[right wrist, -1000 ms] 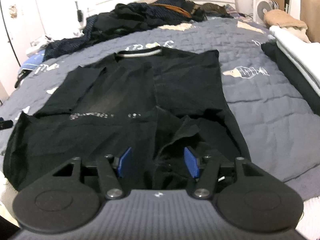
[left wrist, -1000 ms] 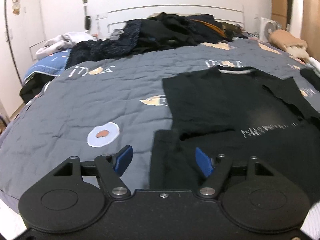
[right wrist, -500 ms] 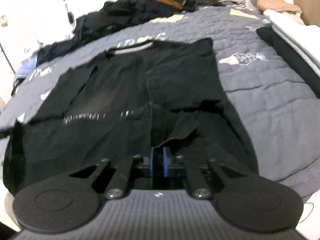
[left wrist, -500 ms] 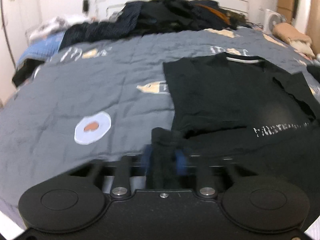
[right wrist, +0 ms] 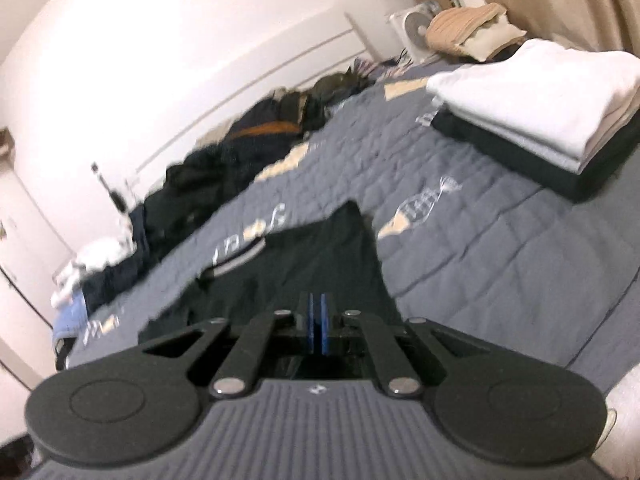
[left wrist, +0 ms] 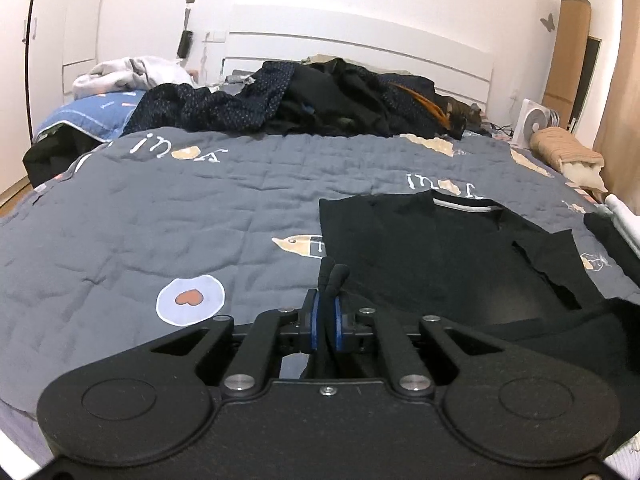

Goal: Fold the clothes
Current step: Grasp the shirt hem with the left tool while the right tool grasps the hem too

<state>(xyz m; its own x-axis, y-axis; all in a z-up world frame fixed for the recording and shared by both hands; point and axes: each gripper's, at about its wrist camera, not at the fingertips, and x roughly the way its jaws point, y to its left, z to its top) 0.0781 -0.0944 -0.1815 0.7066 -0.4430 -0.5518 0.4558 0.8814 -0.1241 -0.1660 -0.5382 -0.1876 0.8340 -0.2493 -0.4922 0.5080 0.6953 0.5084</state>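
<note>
Left gripper (left wrist: 325, 326): your jaws are closed down on a bunched fold of the black T-shirt (left wrist: 440, 256); a pinch of dark cloth sticks up between the blue pads (left wrist: 316, 322). The gap is only as wide as the cloth.

Right gripper (right wrist: 318, 322): your jaws are pressed nearly together, blue pads (right wrist: 311, 322) face to face. The right wrist view is blurred and tilted; dark fabric lies right under the pads, but you cannot tell whether any of it is pinched.

Black T-shirt: lies on the bed (left wrist: 160, 216), partly folded, directly beyond both grippers. Its near hem is lifted at your left gripper; the rest stays flat on the quilt. Collar with a pale stripe (left wrist: 466, 206) points toward the headboard (left wrist: 360, 52). One sleeve is turned in over the body, on the side away from your left gripper.

Quilt (right wrist: 500, 248): grey, quilted, with printed patches; a pale circle with a heart (left wrist: 190, 299) sits just beside the left gripper.

Folded stack (right wrist: 540, 120): white garments on a dark one, on the bed, well apart from the T-shirt, on the right gripper's side.

Loose pile (left wrist: 320, 100): dark clothes heaped at the far end of the bed, against the headboard.

Fan (left wrist: 534, 122): small, white, beyond the bed's far corner, near a tan bundle (left wrist: 566, 152).
</note>
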